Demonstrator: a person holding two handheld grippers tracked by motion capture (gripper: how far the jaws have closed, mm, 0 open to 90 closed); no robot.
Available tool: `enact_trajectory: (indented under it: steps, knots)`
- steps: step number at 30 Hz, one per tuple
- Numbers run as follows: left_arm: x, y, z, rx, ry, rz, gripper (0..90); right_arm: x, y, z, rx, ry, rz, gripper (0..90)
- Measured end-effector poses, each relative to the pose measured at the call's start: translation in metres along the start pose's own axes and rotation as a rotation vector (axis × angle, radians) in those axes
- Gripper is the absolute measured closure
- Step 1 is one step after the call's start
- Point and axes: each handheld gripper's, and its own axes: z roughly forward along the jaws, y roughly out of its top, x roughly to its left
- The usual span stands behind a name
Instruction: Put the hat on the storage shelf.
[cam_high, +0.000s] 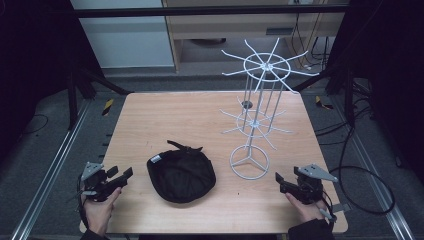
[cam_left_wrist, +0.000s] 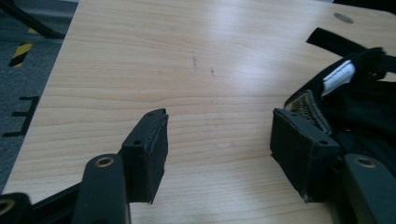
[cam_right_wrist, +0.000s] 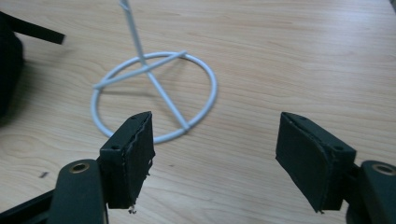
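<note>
Table (cam_high: 165, 115): light wood-grain top, square, a small dark round mark near its far middle; grey carpeted floor around it, metal rails along both sides, yellow-and-black tape marks on the floor at the far corners, cables trailing on the right, pale cabinets behind. Black cap (cam_high: 181, 173): lies on the near middle of the table, a strap sticking out at its far edge and a small white label at its left rim. White wire rack (cam_high: 256, 117): stands upright to the right of the cap and near it, on a ring base with three spokes, with two tiers of radiating prongs. Left gripper (cam_high: 120, 177): held in the left hand (cam_high: 99, 210) at the near left corner, jaws wide apart and holding nothing; in the left gripper view the cap (cam_left_wrist: 364, 107) lies just beyond the right-hand jaw, whether touching cannot be told. Right gripper (cam_high: 280, 181): held in the right hand (cam_high: 305, 207) at the near right edge, jaws wide apart and holding nothing; in the right gripper view the rack's ring base (cam_right_wrist: 154, 93) sits just beyond the left-hand jaw.
</note>
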Motion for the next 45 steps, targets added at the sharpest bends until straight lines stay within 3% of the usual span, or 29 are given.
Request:
enact_trajectory:
  steps: [15,28,33,45]
  knots:
    - [-0.031,-0.002,-0.003,-0.003,-0.069,0.087,39.5,0.055,0.004,0.002,-0.018,0.183,-0.015,35.9]
    - [-0.046,-0.001,-0.004,-0.001,-0.083,0.120,44.8,0.090,0.014,0.013,-0.034,0.253,-0.062,39.3]
    - [-0.052,-0.002,0.000,0.016,-0.097,0.141,46.7,0.109,0.021,0.020,-0.015,0.299,-0.092,41.5]
    - [-0.067,-0.005,0.021,0.086,-0.088,0.181,52.4,0.142,0.028,0.042,0.030,0.341,-0.130,45.9]
